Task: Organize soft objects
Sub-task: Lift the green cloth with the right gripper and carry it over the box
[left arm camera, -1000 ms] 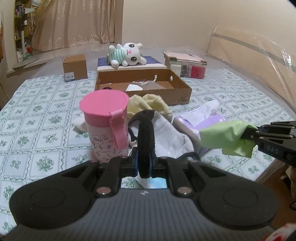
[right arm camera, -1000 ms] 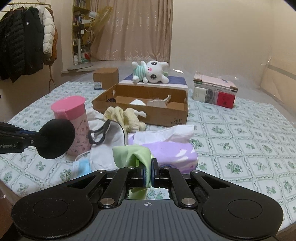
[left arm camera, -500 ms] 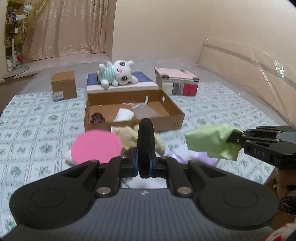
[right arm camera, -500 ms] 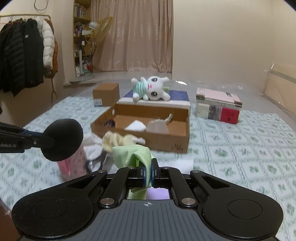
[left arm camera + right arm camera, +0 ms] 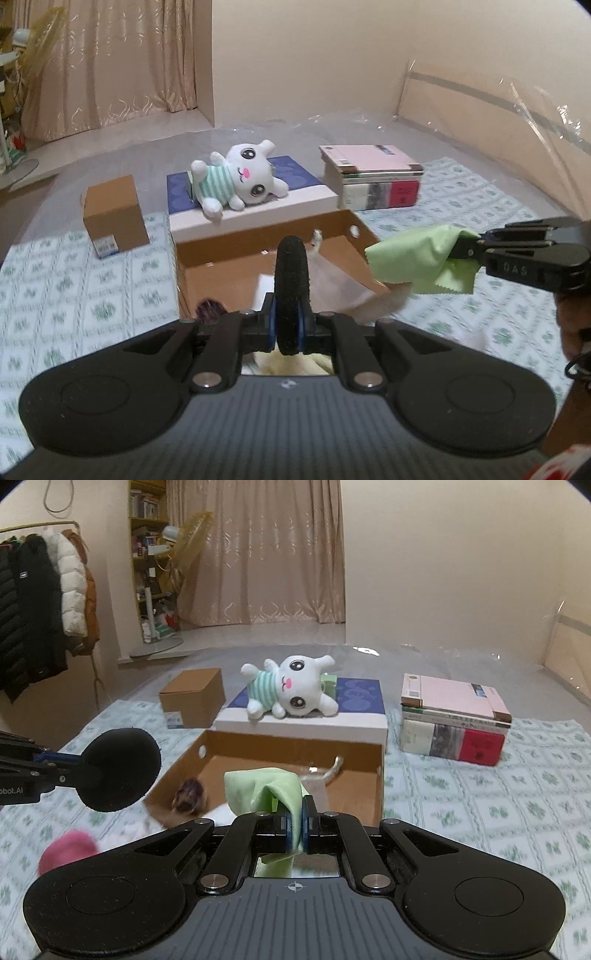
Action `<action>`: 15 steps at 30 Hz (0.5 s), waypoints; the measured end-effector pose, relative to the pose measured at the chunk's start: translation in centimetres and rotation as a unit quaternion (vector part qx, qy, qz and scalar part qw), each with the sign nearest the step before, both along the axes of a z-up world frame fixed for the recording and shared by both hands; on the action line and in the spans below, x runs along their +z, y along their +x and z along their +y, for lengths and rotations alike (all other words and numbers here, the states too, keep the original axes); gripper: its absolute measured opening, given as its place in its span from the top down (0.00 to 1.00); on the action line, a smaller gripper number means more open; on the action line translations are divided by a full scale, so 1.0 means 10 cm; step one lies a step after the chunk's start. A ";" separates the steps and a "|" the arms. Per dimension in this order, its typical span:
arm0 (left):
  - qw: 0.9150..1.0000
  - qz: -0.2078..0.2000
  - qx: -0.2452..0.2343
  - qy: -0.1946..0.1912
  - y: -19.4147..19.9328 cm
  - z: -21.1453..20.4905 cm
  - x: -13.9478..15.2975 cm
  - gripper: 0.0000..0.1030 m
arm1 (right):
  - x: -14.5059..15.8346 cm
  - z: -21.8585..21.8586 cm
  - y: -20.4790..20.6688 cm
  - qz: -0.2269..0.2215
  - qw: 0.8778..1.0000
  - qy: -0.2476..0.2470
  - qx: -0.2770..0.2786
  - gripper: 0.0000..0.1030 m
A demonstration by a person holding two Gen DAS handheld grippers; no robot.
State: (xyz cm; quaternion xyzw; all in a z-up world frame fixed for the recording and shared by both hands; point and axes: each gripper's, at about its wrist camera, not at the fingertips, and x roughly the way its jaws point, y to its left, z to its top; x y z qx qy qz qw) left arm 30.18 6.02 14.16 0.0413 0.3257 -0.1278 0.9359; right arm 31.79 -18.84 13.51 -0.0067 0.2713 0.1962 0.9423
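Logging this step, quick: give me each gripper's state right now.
Left gripper: shut on the black round pad.
Right gripper: shut on the green cloth.

We've got the left gripper (image 5: 287,317) clamped shut, tilted down; right gripper (image 5: 294,827) likewise, jaws pinched tight, alongside.

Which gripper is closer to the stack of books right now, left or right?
Right. The right gripper, pinching the green cloth, hangs just in front of the stack of books; the left gripper is farther left, across the open cardboard box.
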 end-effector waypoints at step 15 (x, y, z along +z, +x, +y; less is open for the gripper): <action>0.997 0.059 0.013 0.042 1.36 0.13 -0.62 0.90 | -0.44 0.28 1.28 0.068 0.998 0.000 -0.013 0.95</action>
